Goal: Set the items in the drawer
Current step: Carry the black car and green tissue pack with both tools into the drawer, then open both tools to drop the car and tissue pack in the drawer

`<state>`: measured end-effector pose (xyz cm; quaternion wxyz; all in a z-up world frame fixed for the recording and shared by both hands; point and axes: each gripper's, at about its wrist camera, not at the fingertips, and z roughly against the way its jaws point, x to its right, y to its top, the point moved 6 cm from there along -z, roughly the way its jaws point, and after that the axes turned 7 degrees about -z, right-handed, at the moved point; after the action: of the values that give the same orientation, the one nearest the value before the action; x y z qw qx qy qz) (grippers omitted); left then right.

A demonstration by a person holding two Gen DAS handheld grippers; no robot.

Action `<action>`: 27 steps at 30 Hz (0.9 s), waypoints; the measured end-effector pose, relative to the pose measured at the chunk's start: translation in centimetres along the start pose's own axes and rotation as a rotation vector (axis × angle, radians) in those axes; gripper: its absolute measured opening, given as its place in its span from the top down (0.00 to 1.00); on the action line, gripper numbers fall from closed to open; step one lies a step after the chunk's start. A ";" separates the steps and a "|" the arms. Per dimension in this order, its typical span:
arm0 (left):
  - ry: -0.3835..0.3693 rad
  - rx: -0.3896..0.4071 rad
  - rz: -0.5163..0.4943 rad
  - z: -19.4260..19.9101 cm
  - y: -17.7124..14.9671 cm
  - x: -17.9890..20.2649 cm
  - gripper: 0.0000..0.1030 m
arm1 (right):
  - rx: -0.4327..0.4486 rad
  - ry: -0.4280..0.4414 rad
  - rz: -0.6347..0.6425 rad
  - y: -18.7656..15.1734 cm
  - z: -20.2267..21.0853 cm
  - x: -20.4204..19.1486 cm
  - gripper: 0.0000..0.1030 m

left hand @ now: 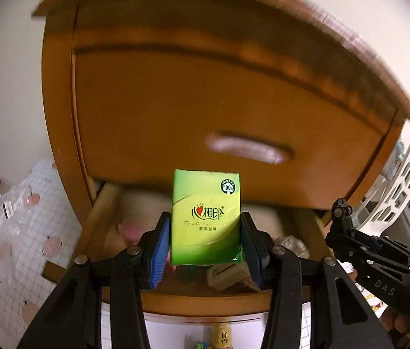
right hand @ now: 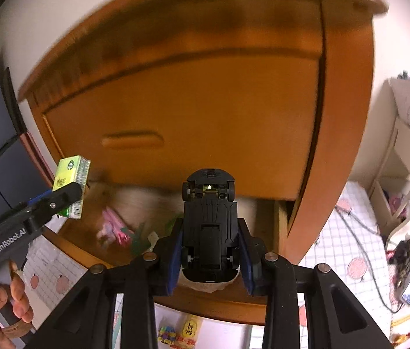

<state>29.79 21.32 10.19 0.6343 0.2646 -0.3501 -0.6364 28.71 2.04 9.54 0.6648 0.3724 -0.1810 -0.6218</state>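
Observation:
My left gripper (left hand: pixel 206 232) is shut on a green tissue pack (left hand: pixel 205 197), which stands upright between the blue pads. It hangs over the open lower drawer (left hand: pixel 205 305) of a wooden cabinet. My right gripper (right hand: pixel 210 226) is shut on a black toy car (right hand: pixel 209 203), underside up and nose towards the cabinet, above the same drawer (right hand: pixel 219 308). Inside lie a pink item (right hand: pixel 114 229), a beige block (left hand: pixel 228 276) and other small things, blurred. Each view shows the other gripper too: the right one with the car (left hand: pixel 341 212), the left one with the pack (right hand: pixel 71 186).
The shut upper drawer and its handle (left hand: pixel 248 148) overhang the back of the open one. A checked mat with peach prints (left hand: pixel 15 247) covers the floor. A white basket (left hand: pixel 402 186), a white shelf unit (right hand: pixel 402 160) and floor clutter (right hand: pixel 408 261) stand to the right. A hand (right hand: pixel 15 296) holds the left gripper.

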 end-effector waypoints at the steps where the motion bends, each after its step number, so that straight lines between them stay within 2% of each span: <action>1: 0.006 -0.017 0.006 -0.7 -0.3 -0.1 0.54 | -0.013 -0.007 0.002 -0.3 -0.6 0.1 0.66; 10: 0.027 -0.078 0.013 -2.9 -1.2 -0.5 0.53 | -0.101 -0.048 -0.005 -2.1 -3.8 1.0 0.66; 14: 0.033 -0.077 0.006 -2.8 -1.7 -1.0 0.41 | -0.117 -0.050 -0.013 -2.4 -4.4 1.0 0.65; 18: 0.032 -0.079 0.003 -3.1 -1.9 -0.9 0.39 | -0.121 -0.052 -0.023 -2.4 -4.9 1.1 0.63; 24: 0.060 -0.092 0.013 -2.9 -2.2 -1.5 0.38 | -0.118 -0.063 -0.031 -2.5 -4.8 1.5 0.49; 27: 0.075 -0.094 0.021 -2.8 -2.4 -1.9 0.38 | -0.109 -0.064 -0.037 -2.5 -4.4 1.6 0.33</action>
<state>30.61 22.82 6.38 0.6652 0.2547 -0.2987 -0.6352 30.33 1.85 4.49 0.6663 0.3188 -0.1611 -0.6546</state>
